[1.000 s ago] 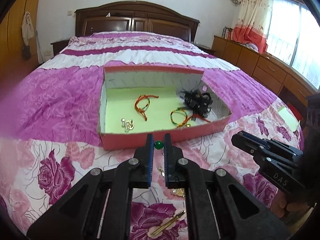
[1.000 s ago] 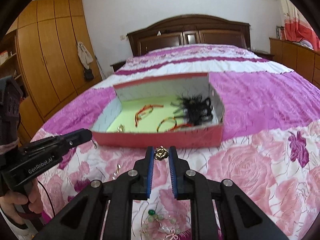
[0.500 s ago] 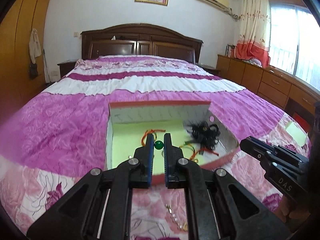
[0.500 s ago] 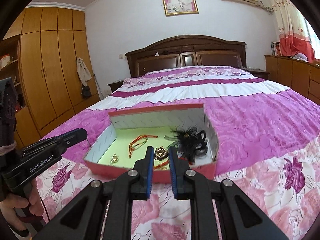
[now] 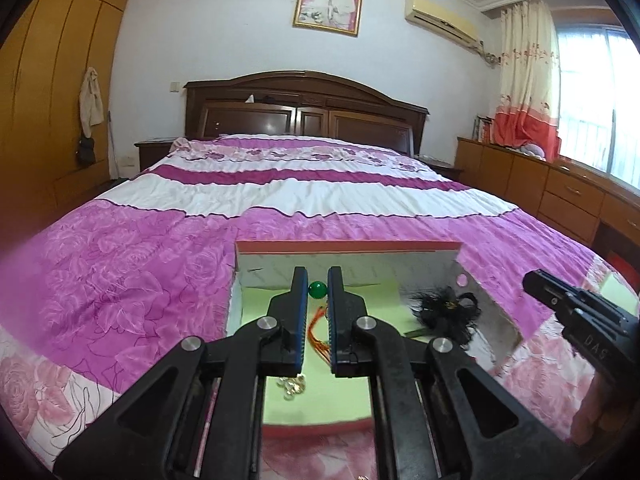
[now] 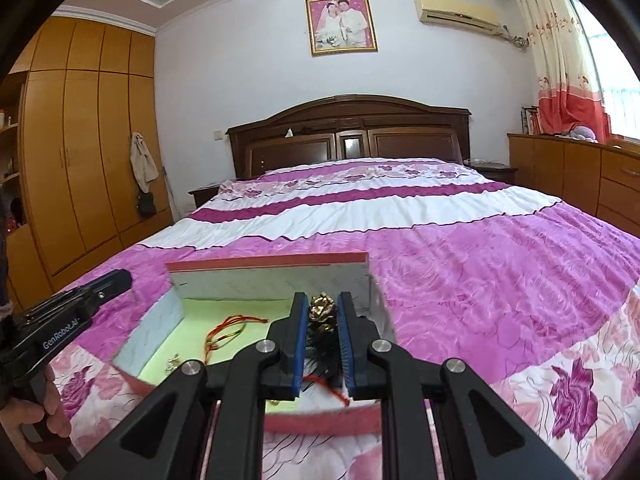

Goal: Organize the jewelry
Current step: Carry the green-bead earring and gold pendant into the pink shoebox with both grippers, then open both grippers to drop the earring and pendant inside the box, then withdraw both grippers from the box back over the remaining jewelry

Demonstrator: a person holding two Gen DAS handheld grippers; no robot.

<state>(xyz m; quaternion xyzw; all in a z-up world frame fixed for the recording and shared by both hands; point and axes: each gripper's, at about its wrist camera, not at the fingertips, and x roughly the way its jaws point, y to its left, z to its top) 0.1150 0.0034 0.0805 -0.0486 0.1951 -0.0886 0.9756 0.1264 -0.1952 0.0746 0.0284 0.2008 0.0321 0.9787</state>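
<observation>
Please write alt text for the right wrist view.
The right gripper pinches a gold flower ornament over an open pink box on a pink floral bed. Inside lie a red cord bracelet and black feathers.

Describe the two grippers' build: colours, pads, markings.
Both are black plastic. The left gripper and right gripper have angular linkage arms with silver pivot bolts and blue ribbed pads on the inner finger faces. Seen side-on, the left gripper's body reads "GenRobot.AI" in white; the right gripper's reads "DAS". No cables are visible.
</observation>
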